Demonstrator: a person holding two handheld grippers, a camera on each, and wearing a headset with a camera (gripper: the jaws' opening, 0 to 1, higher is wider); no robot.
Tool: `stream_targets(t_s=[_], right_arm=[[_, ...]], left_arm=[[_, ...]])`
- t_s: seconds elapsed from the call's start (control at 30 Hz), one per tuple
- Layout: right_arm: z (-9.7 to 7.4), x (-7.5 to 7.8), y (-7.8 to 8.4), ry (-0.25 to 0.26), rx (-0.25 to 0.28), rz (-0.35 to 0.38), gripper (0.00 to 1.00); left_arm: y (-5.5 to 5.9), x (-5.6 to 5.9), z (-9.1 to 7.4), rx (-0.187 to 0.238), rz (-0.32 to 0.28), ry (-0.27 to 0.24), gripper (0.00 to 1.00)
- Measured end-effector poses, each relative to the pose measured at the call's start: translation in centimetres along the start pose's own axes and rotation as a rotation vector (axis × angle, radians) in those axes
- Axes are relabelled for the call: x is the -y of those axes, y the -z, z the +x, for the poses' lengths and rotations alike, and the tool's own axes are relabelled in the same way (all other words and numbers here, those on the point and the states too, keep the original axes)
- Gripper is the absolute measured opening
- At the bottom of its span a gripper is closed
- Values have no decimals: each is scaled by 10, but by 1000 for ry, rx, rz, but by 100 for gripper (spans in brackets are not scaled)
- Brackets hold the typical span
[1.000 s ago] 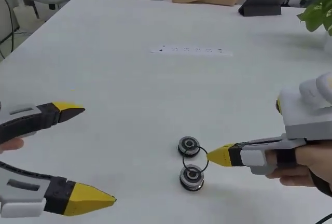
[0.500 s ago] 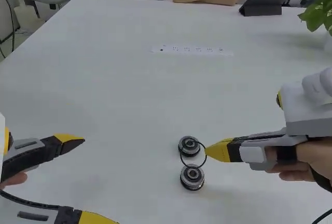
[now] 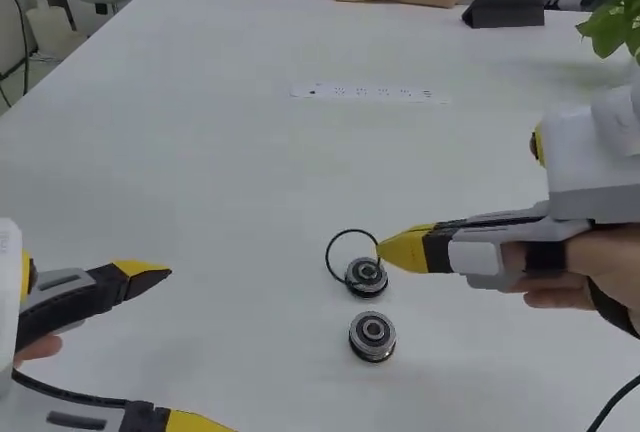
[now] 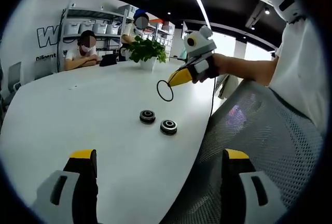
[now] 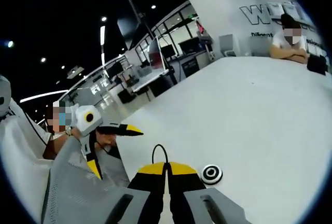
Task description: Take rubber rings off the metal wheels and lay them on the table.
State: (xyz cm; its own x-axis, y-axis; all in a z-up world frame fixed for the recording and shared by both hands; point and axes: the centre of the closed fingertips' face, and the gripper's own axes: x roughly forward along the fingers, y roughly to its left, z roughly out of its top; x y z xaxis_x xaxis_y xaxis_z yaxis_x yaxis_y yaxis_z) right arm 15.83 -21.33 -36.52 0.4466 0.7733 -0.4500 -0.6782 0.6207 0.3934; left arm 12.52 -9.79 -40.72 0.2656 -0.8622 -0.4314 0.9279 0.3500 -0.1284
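Head view: right gripper [image 3: 385, 248] pinches rubber ring [image 3: 351, 255] beside far wheel [image 3: 366, 274]; near wheel [image 3: 372, 336] on table [image 3: 200, 132] | left gripper view: left gripper [image 4: 159, 154] jaws wide apart, ring hangs in air above both wheels | right gripper view: jaws closed on ring.

Black rubber ring [image 3: 329, 255] aloft; two wheels [image 3: 366, 275] flat

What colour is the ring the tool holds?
Black. The ring shows best in the left gripper view.
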Motion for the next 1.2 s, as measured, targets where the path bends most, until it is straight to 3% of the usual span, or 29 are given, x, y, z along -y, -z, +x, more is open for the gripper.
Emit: stream_targets(t_s=[0.1,0.43,0.53,0.63,0.83,1.2], right_arm=[[3,-5,-6,-12,5,-13,0],[30,-18,-13,-49,-53,-84,0],[42,-20,-8,-63,-93,-105,0],[53,-15,4,-44,-144,-136,0],[71,-7,31,-42,-231,-124,0],[84,7,57,-28,-319,-116,0]], left_arm=[[1,0,0,-6,8,-3,99],[-2,1,0,8,7,1,99],[-3,0,0,14,7,-3,99],[-2,-1,0,11,6,-9,99],[-3,-2,-1,19,7,-13,99],[-5,-3,-2,25,8,-14,99]])
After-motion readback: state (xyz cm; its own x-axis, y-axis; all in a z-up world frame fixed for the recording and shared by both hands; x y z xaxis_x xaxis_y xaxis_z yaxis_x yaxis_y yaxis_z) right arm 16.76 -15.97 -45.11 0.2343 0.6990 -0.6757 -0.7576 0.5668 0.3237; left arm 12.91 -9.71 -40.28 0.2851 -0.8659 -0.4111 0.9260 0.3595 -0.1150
